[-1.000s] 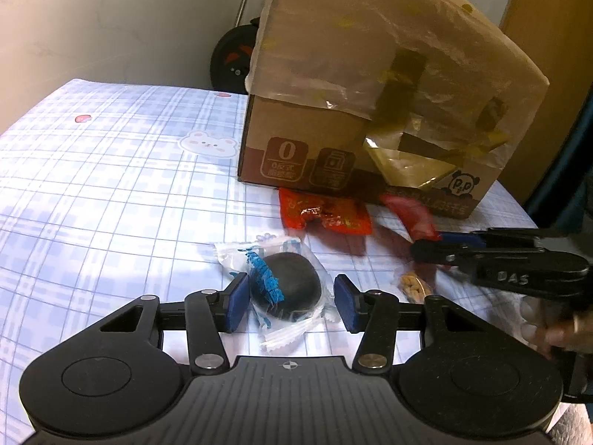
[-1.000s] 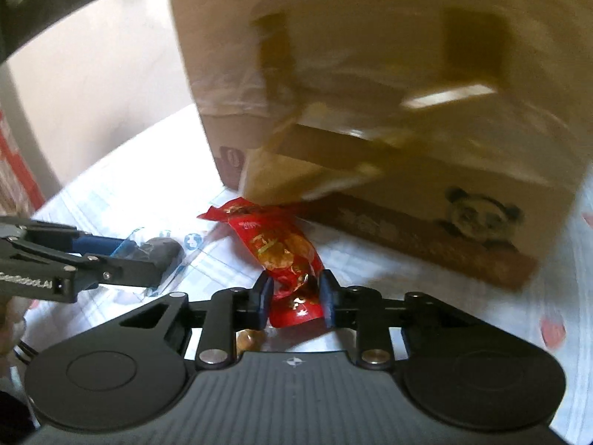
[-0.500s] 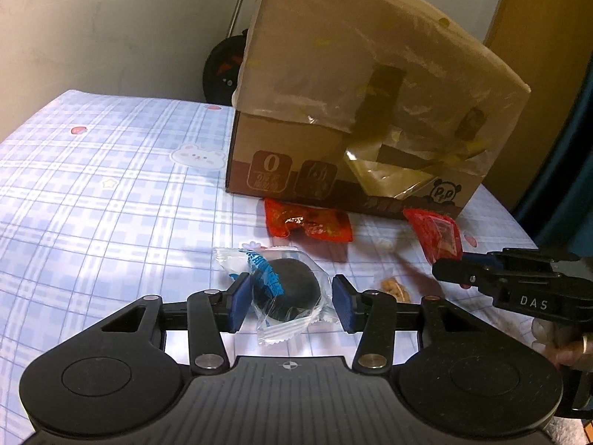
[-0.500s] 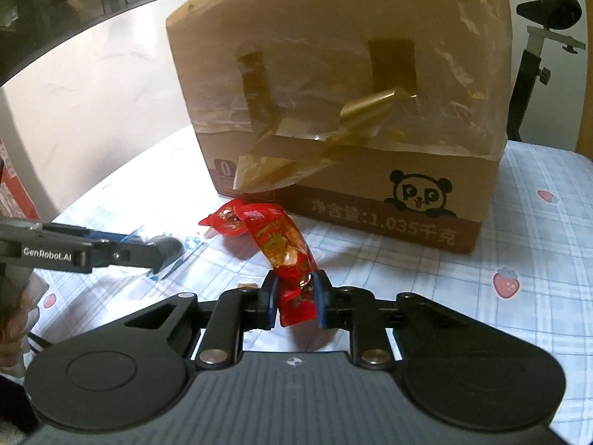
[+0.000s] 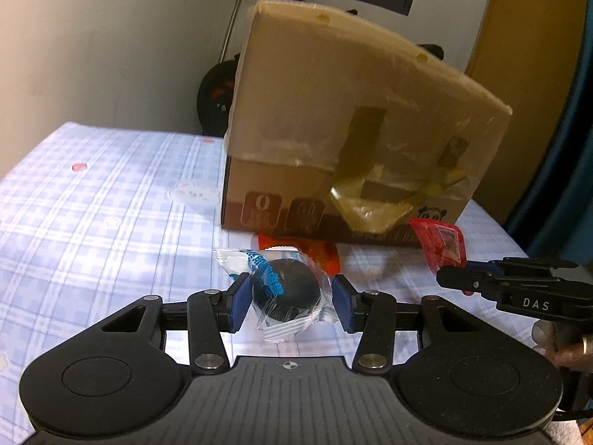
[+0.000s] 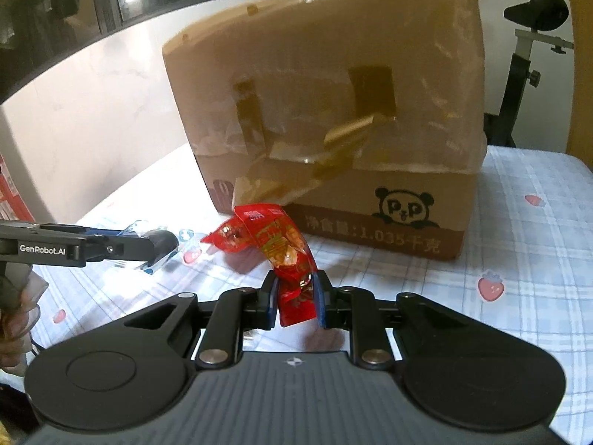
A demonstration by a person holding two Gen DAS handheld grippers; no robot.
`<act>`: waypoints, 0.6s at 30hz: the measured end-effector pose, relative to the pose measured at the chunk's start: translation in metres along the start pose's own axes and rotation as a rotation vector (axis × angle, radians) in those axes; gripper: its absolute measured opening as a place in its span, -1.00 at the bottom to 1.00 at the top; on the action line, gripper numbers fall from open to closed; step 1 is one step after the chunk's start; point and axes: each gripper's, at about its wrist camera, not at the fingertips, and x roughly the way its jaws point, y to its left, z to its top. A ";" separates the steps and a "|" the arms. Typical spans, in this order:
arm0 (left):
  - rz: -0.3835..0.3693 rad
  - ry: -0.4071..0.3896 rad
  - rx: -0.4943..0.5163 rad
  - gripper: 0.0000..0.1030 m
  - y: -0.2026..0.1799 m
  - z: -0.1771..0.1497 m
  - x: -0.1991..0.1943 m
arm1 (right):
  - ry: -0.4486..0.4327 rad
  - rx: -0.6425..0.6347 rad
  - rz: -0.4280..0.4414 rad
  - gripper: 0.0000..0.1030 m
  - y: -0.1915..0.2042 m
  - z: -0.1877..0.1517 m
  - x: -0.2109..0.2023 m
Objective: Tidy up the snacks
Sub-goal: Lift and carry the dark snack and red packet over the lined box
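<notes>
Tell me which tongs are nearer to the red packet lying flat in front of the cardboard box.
Left. The left tongs, shut on a dark round sweet, sit just short of the flat red packet. The right tongs, holding another red packet, are off to its right.

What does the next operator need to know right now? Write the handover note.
Left gripper: closed on the dark round snack in a clear wrapper, lifted off the table.
Right gripper: clamped on a red snack packet, also lifted.
Another red packet lies on the checked tablecloth in front of the cardboard box.
Done: both snacks picked up.
Left: place both, then the remaining packet.
</notes>
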 end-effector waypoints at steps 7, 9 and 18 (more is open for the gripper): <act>-0.017 -0.049 0.014 -0.04 -0.007 0.018 -0.009 | -0.055 0.009 0.011 -0.59 0.002 0.012 -0.017; -0.025 -0.065 0.022 -0.04 -0.009 0.024 -0.013 | -0.074 0.011 0.015 -0.59 0.003 0.016 -0.022; -0.058 -0.139 0.052 -0.04 -0.023 0.051 -0.027 | -0.163 0.008 0.036 -0.59 0.007 0.038 -0.040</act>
